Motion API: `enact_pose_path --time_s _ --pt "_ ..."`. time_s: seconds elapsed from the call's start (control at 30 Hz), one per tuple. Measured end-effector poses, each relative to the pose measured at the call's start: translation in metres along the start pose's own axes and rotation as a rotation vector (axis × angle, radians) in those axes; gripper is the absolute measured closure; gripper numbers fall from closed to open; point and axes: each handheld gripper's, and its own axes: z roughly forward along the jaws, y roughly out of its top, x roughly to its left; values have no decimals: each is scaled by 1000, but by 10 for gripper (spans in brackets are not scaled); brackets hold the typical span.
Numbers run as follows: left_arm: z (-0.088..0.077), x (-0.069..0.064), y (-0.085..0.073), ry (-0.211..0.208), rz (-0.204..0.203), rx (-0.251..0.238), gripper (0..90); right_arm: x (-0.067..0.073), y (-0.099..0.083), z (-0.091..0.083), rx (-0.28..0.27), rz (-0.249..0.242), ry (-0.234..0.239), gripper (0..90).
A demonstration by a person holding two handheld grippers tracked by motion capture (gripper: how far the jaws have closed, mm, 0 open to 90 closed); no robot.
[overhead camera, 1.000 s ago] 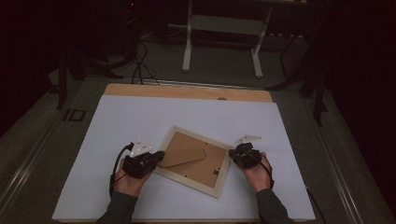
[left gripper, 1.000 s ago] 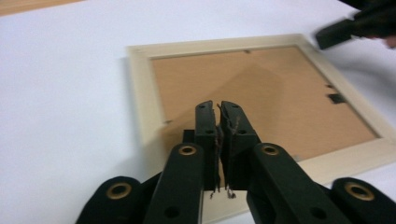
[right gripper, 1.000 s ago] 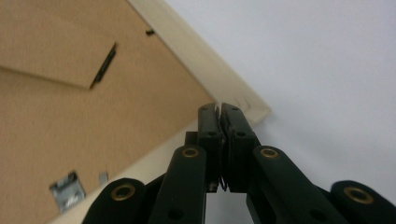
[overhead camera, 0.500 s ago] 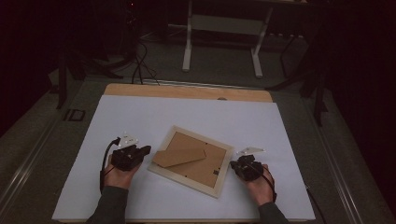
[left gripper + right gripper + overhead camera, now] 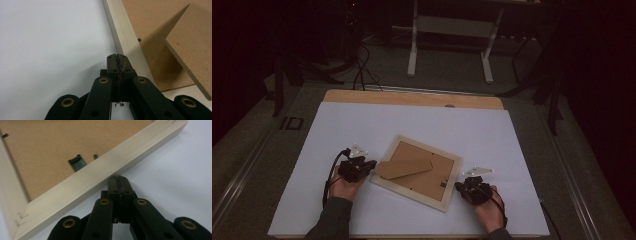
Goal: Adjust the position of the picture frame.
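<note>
Centrally, toward the near edge of the white table sheet (image 5: 412, 120): one picture frame (image 5: 416, 172), pale wood, lying face down and askew, brown backing board up, its cardboard easel stand (image 5: 404, 167) folded out and pointing toward the left edge.

Left gripper (image 5: 358, 168): held low in the person's left hand (image 5: 343, 187), forearm entering from the near edge; jaws pressed together with nothing between them, tips just beside the frame's left rail, as the left gripper view (image 5: 117, 58) shows.

Right gripper (image 5: 468, 190): held in the right hand (image 5: 489, 212) near the near-right corner of the sheet; jaws likewise together and empty, tips against or just short of the frame's right rail (image 5: 120, 180); contact cannot be told.
</note>
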Motion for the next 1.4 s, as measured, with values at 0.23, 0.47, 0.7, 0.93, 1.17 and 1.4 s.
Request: enact_pose_path --time_s 0.23,0.47,0.7,0.93,1.17,1.4 --pt "6 -4 -1 -5 16 31 898 6 -5 -3 -3 0 4 899" --pt "8 -5 -4 2 -2 52 899 16 -10 -6 1 -3 6 899" --pt "8 -3 -6 -10 -30 49 900 22 -12 -8 3 -6 -12 900" --pt "7 -5 -6 1 -37 48 900 20 -11 -7 3 10 -8 900" --pt "7 -6 -7 -3 -53 48 900 17 -7 -5 7 10 -25 900" --pt "5 -9 -8 -16 -69 61 900 12 -2 -2 12 14 -43 900"
